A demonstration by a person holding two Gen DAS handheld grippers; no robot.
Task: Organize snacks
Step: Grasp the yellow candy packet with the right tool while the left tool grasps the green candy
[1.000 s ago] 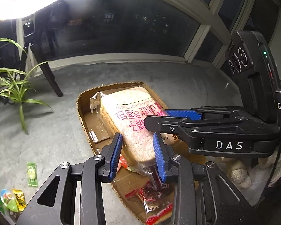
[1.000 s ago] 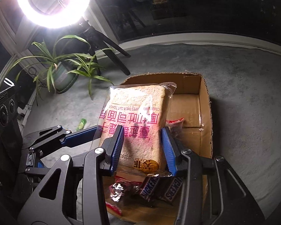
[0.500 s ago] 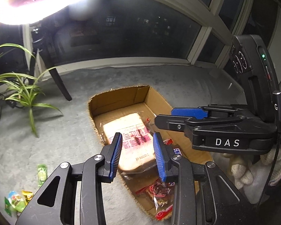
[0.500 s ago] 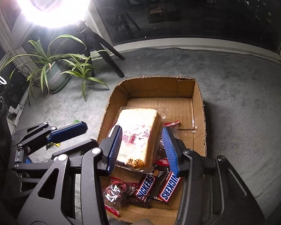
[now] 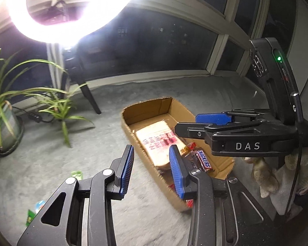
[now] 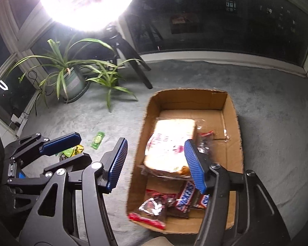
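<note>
The bagged loaf of bread point(image 6: 170, 141) lies in the open cardboard box point(image 6: 186, 98) on the grey carpet, beside Snickers bars point(image 6: 184, 198) and red packets point(image 6: 152, 209). My right gripper point(image 6: 156, 162) hovers above the box's near left side; its jaws are opening and nothing is between them. My left gripper point(image 5: 152, 170) hangs over the box's point(image 5: 145, 110) left wall, apart from the bread point(image 5: 160, 137); its jaws are opening slightly and hold nothing. Each gripper shows in the other's view: the right gripper point(image 5: 215, 123) and the left gripper point(image 6: 69, 153).
Loose snack packets lie on the carpet left of the box: a green one point(image 6: 97, 140), more point(image 5: 33, 211) near the left gripper. A potted plant point(image 6: 71, 82) and a ring light's tripod point(image 6: 133, 61) stand by the window. A gloved hand point(image 5: 267, 174) holds the right gripper.
A second ago both grippers held the bread bag above the box. It now lies in the box, let go. Both grippers have risen and drawn back, and the right jaws have widened.
</note>
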